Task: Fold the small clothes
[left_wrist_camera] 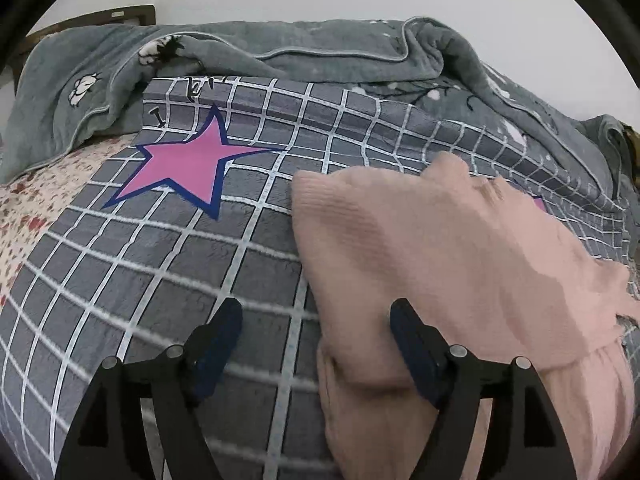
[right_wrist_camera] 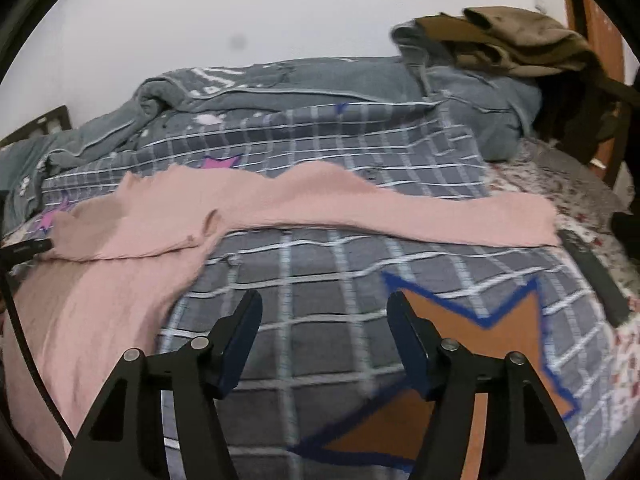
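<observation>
A pale pink knit sweater lies on the grey checked bedcover, one sleeve folded across its body. My left gripper stands open over the sweater's left edge; its right finger sits above the cloth, its left above the cover, and nothing is pinched. In the right wrist view the sweater fills the left side, with one long sleeve stretched out to the right. My right gripper is open above bare bedcover, in front of that sleeve and clear of it.
A rumpled grey blanket is heaped along the back of the bed. Brown clothes are piled at the far right. A dark flat bar lies near the bed's right edge on a floral sheet. A black cable hangs at left.
</observation>
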